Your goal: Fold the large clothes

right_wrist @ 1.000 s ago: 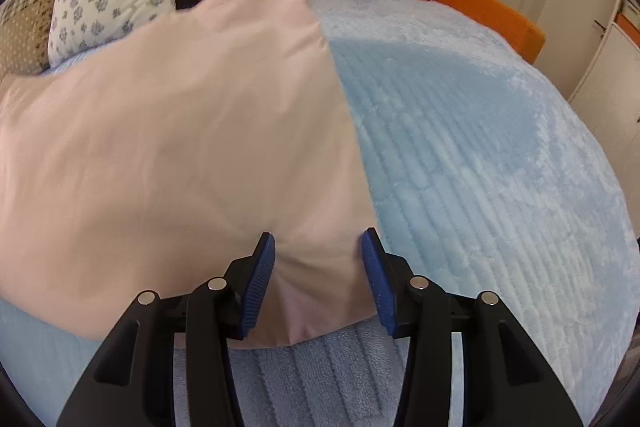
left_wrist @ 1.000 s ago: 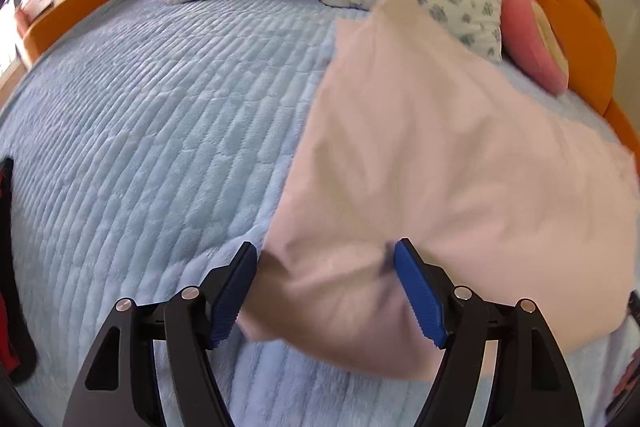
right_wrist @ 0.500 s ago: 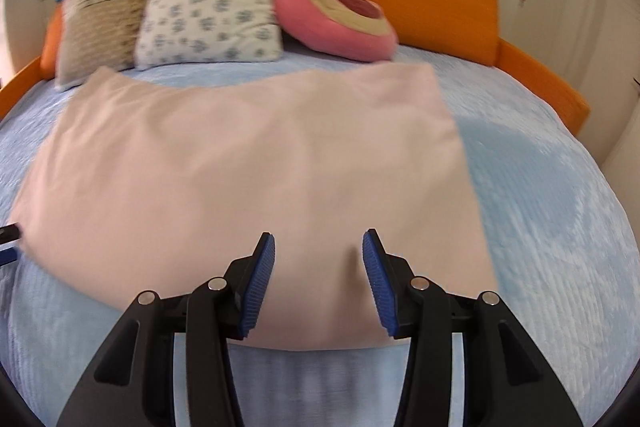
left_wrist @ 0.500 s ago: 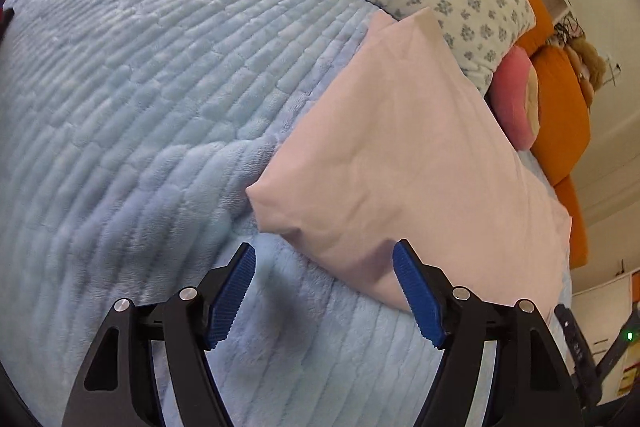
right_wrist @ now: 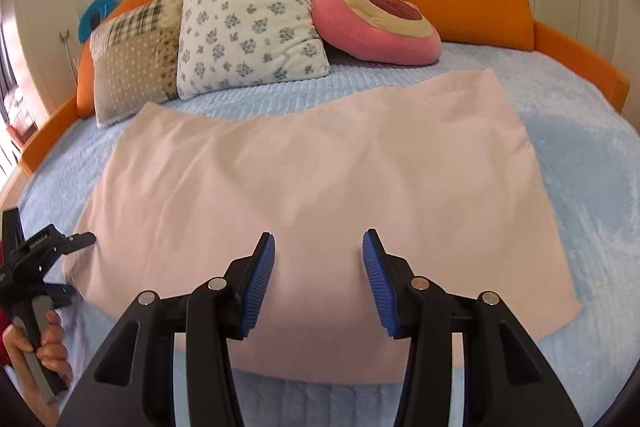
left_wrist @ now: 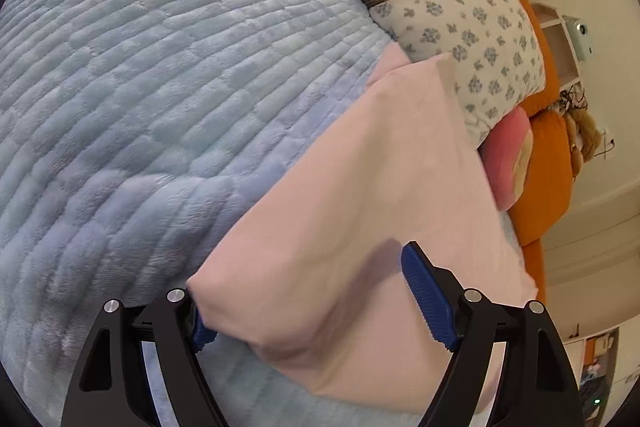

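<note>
Bed (right_wrist: 580, 131): pink cloth (right_wrist: 320, 167) between left tongs (left_wrist: 320, 295).

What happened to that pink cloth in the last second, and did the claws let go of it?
The pink cloth, bunched up in both claws a second ago, now lies spread flat on the blue bedspread. The right claw has let go and pulled back, open above the near edge. The left claw is opening around the cloth's left corner. The pillows have not moved.

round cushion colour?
Pink round cushion with cream ring and dark red centre; right wrist view.
</note>
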Action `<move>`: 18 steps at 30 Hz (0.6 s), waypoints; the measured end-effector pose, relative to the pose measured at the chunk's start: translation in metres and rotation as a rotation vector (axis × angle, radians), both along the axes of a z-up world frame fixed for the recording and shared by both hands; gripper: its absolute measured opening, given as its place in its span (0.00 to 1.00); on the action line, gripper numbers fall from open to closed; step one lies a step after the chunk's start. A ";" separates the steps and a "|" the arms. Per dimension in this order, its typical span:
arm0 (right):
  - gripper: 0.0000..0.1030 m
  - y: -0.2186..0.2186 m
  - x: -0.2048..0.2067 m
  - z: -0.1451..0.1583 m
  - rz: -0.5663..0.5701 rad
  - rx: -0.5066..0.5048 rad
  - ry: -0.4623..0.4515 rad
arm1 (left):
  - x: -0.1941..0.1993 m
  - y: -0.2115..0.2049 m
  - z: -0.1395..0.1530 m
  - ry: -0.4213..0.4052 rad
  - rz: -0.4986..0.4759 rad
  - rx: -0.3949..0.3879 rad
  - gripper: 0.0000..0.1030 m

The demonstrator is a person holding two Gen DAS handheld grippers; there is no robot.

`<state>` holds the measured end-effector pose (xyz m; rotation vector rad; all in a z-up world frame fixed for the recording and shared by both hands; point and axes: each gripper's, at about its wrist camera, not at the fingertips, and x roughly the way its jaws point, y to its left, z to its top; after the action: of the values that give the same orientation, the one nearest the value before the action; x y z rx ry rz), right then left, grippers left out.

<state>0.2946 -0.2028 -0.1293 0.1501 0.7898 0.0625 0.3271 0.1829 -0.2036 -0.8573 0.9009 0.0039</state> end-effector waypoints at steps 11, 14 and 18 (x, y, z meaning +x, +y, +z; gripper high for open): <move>0.22 0.021 0.020 -0.022 -0.014 0.077 0.027 | 0.013 -0.008 0.017 -0.030 -0.021 0.048 0.33; 0.20 0.023 0.020 -0.035 -0.012 0.081 0.042 | 0.015 -0.011 0.022 -0.030 -0.038 0.079 0.26; 0.19 0.025 0.019 -0.047 -0.019 0.080 0.049 | 0.018 -0.018 0.039 -0.037 -0.056 0.137 0.20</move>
<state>0.3138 -0.1775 -0.1761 0.2358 0.8346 0.0733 0.3449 0.1649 -0.1642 -0.7028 0.8790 0.0007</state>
